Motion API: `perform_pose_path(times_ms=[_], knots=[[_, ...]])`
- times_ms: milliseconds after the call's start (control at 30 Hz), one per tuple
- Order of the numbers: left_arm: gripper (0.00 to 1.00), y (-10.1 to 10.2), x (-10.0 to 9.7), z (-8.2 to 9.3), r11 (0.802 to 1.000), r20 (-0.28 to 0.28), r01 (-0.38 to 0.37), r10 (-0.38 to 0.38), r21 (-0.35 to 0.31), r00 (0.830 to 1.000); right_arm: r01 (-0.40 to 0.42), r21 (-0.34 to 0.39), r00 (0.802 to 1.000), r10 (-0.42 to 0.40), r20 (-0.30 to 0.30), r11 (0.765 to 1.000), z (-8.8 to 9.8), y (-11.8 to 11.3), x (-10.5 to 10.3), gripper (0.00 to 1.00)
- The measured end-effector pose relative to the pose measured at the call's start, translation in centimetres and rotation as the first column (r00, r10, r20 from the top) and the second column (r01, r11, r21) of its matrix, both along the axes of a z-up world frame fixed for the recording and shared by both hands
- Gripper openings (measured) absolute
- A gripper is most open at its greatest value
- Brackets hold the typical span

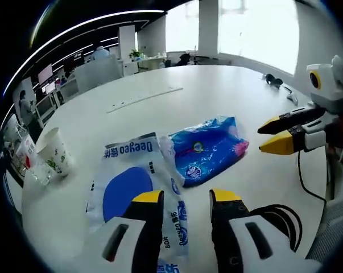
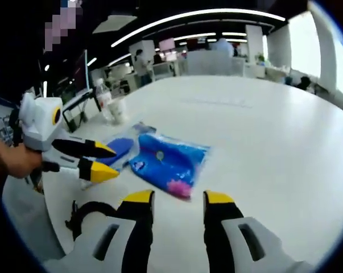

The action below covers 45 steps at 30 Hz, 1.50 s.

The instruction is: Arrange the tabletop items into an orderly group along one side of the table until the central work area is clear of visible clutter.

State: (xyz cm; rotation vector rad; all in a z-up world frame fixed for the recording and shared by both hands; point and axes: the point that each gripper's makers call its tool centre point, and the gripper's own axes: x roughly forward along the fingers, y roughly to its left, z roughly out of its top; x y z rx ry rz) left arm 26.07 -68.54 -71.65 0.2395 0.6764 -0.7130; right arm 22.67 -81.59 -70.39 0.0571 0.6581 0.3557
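The white counter (image 1: 228, 96) runs broad and bare from the centre out to 12 and 1 o'clock in the left gripper view, its rounded edge curving down the 9 o'clock side. In the right gripper view its right half, from 1 to 4 o'clock, lies open.

The white-and-blue wipes pack (image 1: 131, 182) lies flat just ahead of the left tool (image 1: 186, 197), its near end cut off behind the jaws. The blue pack (image 1: 208, 149) touches it at 1 o'clock; in the right gripper view this blue pack (image 2: 168, 162) sits at centre, just ahead of the right tool (image 2: 177, 197).

A paper cup (image 1: 54, 151) stands near the counter edge at 9 o'clock, a clear, hard-to-read object against it. A dark small item (image 1: 273, 81) lies far off at 1 o'clock.

Both tools are spread, holding nothing.
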Motion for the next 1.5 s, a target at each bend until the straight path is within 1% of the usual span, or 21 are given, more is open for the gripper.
perform_pose_path(times_ms=[100, 300, 400, 633, 767, 1067, 1300, 1367, 1500], knots=[[0.28, -0.2, 0.5, 0.1, 1.000, 0.006, -0.002, 0.002, -0.005, 1.000, 0.009, 0.001, 1.000, -0.009, 0.004, 1.000, 0.0, -0.2, 0.3, 0.28], [0.22, -0.7, 1.1, 0.0, 1.000, 0.003, 0.001, -0.001, -0.012, 1.000, 0.020, -0.005, 1.000, -0.020, -0.005, 1.000, -0.5, -0.4, 1.0, 0.23], [0.20, -0.9, 1.4, 0.0, 1.000, 0.005, 0.003, -0.003, -0.015, 1.000, 0.018, -0.008, 1.000, -0.018, -0.001, 1.000, -0.5, -0.4, 1.2, 0.17], [0.16, -0.9, 2.2, 0.0, 1.000, 0.000, -0.010, 0.010, -0.022, 1.000, 0.028, -0.009, 1.000, -0.028, -0.007, 1.000, -0.8, -0.6, 1.8, 0.15], [0.13, -1.1, 2.6, -0.1, 0.999, -0.008, -0.023, 0.023, -0.032, 1.000, 0.031, -0.008, 0.999, -0.032, -0.014, 0.999, -1.1, -0.7, 2.0, 0.11], [0.04, -1.7, 3.1, -0.3, 0.999, -0.023, -0.014, 0.013, -0.036, 1.000, 0.042, -0.025, 0.999, -0.042, -0.019, 0.999, -1.6, -1.1, 2.6, 0.05], [0.02, -1.7, 3.5, -0.5, 0.999, -0.029, -0.012, 0.011, -0.030, 1.000, 0.055, -0.020, 0.998, -0.056, -0.031, 0.998, -2.0, -1.2, 2.8, 0.02], [0.02, -1.8, 3.6, -0.5, 0.999, -0.032, -0.012, 0.011, -0.032, 0.999, 0.056, -0.020, 0.998, -0.057, -0.035, 0.998, -2.1, -1.2, 2.9, 0.00], [0.00, -1.9, 3.6, -0.6, 1.000, -0.036, -0.007, 0.007, -0.023, 0.999, 0.051, -0.024, 0.998, -0.052, -0.034, 0.998, -1.9, -1.2, 2.9, 0.00]])
